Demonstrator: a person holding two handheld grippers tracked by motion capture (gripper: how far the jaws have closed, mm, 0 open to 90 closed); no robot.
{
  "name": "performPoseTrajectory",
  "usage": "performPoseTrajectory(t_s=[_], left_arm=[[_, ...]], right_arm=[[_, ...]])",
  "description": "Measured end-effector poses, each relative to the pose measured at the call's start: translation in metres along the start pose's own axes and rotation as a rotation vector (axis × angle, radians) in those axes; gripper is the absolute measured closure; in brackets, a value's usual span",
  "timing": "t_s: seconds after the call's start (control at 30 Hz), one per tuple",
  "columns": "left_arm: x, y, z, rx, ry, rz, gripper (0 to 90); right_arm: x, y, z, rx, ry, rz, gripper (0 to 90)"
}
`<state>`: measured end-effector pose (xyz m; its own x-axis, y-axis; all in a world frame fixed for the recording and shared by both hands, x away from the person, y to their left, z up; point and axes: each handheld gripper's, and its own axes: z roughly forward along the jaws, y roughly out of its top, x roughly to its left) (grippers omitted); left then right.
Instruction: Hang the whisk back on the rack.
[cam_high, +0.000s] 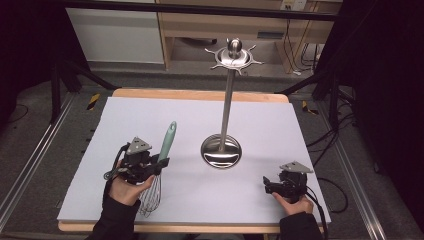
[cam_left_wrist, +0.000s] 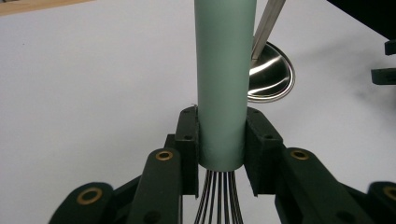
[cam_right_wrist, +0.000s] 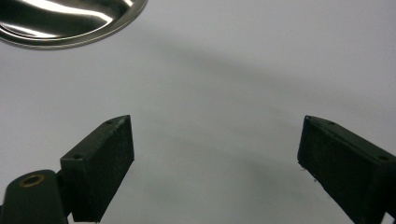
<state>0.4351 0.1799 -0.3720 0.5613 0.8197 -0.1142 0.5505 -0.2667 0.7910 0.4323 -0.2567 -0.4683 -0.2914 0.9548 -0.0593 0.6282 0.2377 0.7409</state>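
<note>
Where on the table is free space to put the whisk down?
The white mat lies bare along its far edge and left of the stand. Another bare patch lies between the stand's base and the right gripper. It is crowded near the left gripper, which grips the whisk.

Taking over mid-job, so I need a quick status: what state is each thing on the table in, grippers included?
Whisk: gripped by its green handle, wires toward the person.
Left gripper: shut on the whisk handle, just above the wires.
Right gripper: open, nothing between its jaws, near the table's right front.
Utensil stand: upright mid-table, no tool hanging on its hooks.
</note>
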Motion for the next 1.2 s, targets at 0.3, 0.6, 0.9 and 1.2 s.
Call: performPoseTrajectory(t_s=[0.3, 0.6, 0.9, 1.2], left_arm=[[-0.002, 0.002, -0.008, -0.034, -0.005, 0.006, 69.1], [-0.006, 0.007, -0.020, -0.079, -0.009, 0.019, 69.0], [-0.007, 0.019, -0.029, -0.143, -0.020, 0.039, 69.1], [-0.007, 0.032, -0.032, -0.189, -0.037, 0.070, 69.0]], right_arm=[[0.000, 0.000, 0.000, 0.000, -0.001, -0.001, 11.0], [0.000, 0.001, -0.001, -0.006, 0.001, 0.002, 11.0], [0.000, 0.001, -0.001, -0.020, -0.001, 0.009, 11.0], [0.000, 0.002, 0.000, -0.021, -0.007, 0.006, 11.0]])
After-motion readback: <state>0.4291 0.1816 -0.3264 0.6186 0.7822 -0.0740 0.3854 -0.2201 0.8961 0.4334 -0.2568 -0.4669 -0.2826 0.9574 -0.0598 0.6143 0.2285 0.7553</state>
